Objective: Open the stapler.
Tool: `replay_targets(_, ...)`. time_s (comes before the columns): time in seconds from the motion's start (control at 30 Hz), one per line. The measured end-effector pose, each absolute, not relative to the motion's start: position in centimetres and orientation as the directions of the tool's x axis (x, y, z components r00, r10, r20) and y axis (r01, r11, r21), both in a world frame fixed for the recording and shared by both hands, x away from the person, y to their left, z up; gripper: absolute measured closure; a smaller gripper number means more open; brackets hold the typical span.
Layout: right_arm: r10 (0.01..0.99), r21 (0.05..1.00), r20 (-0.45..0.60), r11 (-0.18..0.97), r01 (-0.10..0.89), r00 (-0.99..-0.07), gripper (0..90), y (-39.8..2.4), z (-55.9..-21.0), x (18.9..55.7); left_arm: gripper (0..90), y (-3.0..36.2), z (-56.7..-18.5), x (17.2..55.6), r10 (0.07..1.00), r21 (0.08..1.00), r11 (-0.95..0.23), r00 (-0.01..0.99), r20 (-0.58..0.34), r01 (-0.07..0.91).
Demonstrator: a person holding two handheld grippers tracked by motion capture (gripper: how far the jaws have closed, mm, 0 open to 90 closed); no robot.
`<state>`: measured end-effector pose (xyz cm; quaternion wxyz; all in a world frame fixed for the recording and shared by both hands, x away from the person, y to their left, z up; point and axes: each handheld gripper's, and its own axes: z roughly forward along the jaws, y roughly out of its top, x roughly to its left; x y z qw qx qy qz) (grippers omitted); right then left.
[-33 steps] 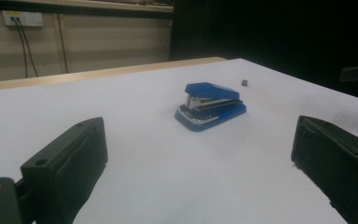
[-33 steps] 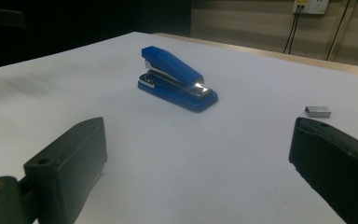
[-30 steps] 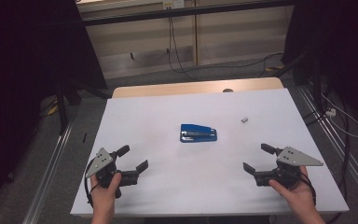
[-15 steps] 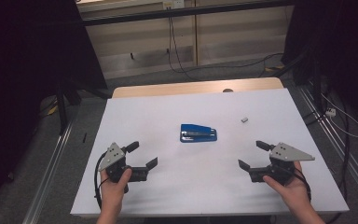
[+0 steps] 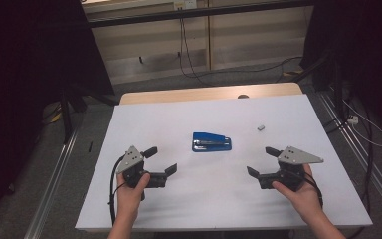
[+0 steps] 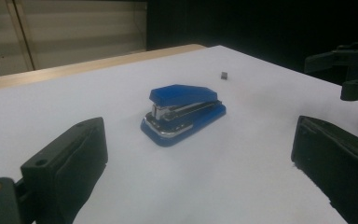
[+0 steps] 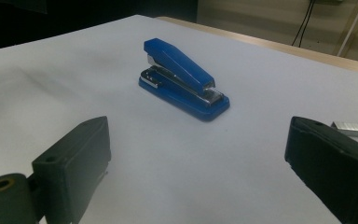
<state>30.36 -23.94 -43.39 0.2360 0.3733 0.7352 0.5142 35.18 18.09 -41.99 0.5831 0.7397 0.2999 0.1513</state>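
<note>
Left black two-jaw gripper (image 5: 160, 160) sits low over the near-left part of the white tabletop (image 5: 209, 199), jaws spread wide, holding nothing, aimed right and far toward the blue plastic stapler with a metal staple channel (image 5: 211, 142). Forearm comes in from the near edge, hand wrapped around the grip, cable looping down behind it. Right black two-jaw gripper (image 5: 262, 161) mirrors it at near-right, jaws also spread and empty, aimed left and far at the same stapler; grey three-cornered plate on top. Stapler rests flat near table centre, closed, well apart from both grippers, bare white surface all around it. Small grey strip of staples (image 5: 260, 127) lies right of and farther than the stapler, apart from it. Wooden table edge (image 5: 179, 95) runs along the far side. Open room between the two grippers and on both sides of the stapler.
</note>
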Motion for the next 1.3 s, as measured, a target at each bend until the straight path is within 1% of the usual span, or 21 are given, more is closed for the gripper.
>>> replay_targets(0.37,0.781,0.93,0.047,0.193,0.312,-0.623,8.3,-22.2,-43.1,31.9,3.6,16.6,-42.0,36.3,0.603,0.949,-0.145,0.785,-0.139,0.28)
replay_targets(0.47,0.77,0.93,0.055,0.193,0.313,-0.636,13.1,-21.6,-43.0,32.4,3.6,16.1,-42.0,36.8,0.601,0.947,-0.147,0.786,-0.145,0.287)
replay_targets(0.57,0.77,0.929,0.064,0.186,0.32,-0.635,14.4,-21.3,-43.0,32.8,3.6,15.8,-42.0,37.1,0.6,0.946,-0.152,0.788,-0.141,0.286)
replay_targets(0.6,0.764,0.929,0.073,0.183,0.323,-0.642,17.7,-21.1,-43.0,33.1,3.6,15.5,-42.0,37.4,0.598,0.944,-0.152,0.788,-0.148,0.293)
replay_targets(0.67,0.765,0.928,0.074,0.183,0.325,-0.64,17.8,-21.0,-43.0,33.2,3.6,15.4,-42.0,37.5,0.597,0.943,-0.148,0.787,-0.155,0.297)
replay_targets(0.7,0.764,0.926,0.085,0.176,0.333,-0.64,22.8,-20.7,-43.0,33.5,3.5,15.1,-42.1,37.8,0.599,0.941,-0.157,0.787,-0.15,0.3)
replay_targets(0.73,0.762,0.926,0.089,0.173,0.334,-0.642,25.2,-20.6,-43.0,33.6,3.6,15.1,-42.1,37.9,0.601,0.941,-0.158,0.785,-0.15,0.3)
replay_targets(0.83,0.761,0.926,0.087,0.177,0.335,-0.643,27.5,-20.3,-42.9,33.9,3.7,14.9,-42.3,38.3,0.6,0.94,-0.15,0.784,-0.161,0.307)
replay_targets(0.87,0.76,0.923,0.086,0.183,0.339,-0.644,34.5,-20.1,-42.9,34.3,3.7,14.8,-42.3,38.5,0.604,0.939,-0.147,0.78,-0.165,0.312)
replay_targets(0.9,0.76,0.923,0.086,0.183,0.339,-0.644,34.5,-20.1,-42.9,34.3,3.7,14.8,-42.3,38.5,0.604,0.939,-0.147,0.78,-0.165,0.312)
replay_targets(0.93,0.76,0.92,0.094,0.18,0.347,-0.644,39.3,-19.9,-43.0,34.6,3.8,14.7,-42.4,38.8,0.607,0.938,-0.141,0.776,-0.17,0.316)
replay_targets(0.97,0.758,0.919,0.099,0.179,0.352,-0.644,42.1,-19.7,-43.0,34.8,3.7,14.6,-42.4,39.0,0.609,0.936,-0.146,0.775,-0.17,0.32)
replay_targets(1.0,0.758,0.919,0.099,0.179,0.352,-0.644,42.1,-19.7,-43.0,34.8,3.8,14.6,-42.4,39.0,0.609,0.936,-0.146,0.775,-0.17,0.32)
replay_targets(1.03,0.754,0.916,0.113,0.173,0.362,-0.647,48.2,-19.4,-43.2,35.2,3.8,14.6,-42.4,39.1,0.611,0.936,-0.148,0.774,-0.166,0.318)
replay_targets(1.07,0.753,0.916,0.112,0.176,0.362,-0.649,50.1,-19.2,-43.2,35.4,3.7,14.4,-42.3,39.4,0.61,0.936,-0.15,0.774,-0.166,0.319)
replay_targets(1.1,0.753,0.916,0.112,0.176,0.362,-0.649,50.1,-19.2,-43.2,35.4,3.7,14.4,-42.3,39.4,0.61,0.936,-0.15,0.774,-0.166,0.319)
replay_targets(1.17,0.75,0.91,0.108,0.189,0.368,-0.653,54.7,-18.7,-43.3,35.7,3.8,14.2,-42.3,39.7,0.608,0.932,-0.153,0.775,-0.172,0.327)
replay_targets(1.2,0.745,0.906,0.1,0.206,0.369,-0.66,59.8,-18.2,-43.3,36.1,3.9,14.1,-42.3,39.8,0.613,0.929,-0.166,0.773,-0.166,0.331)
replay_targets(1.23,0.745,0.906,0.1,0.206,0.369,-0.66,59.8,-18.2,-43.3,36.1,3.9,13.9,-42.4,39.9,0.614,0.928,-0.173,0.773,-0.161,0.33)
replay_targets(1.27,0.74,0.904,0.107,0.205,0.375,-0.664,66.1,-17.7,-43.4,36.4,3.9,13.7,-42.4,40.1,0.613,0.927,-0.175,0.773,-0.162,0.333)
replay_targets(1.3,0.737,0.902,0.108,0.209,0.377,-0.667,69.2,-17.6,-43.4,36.6,3.9,13.6,-42.5,40.2,0.612,0.926,-0.167,0.772,-0.172,0.338)
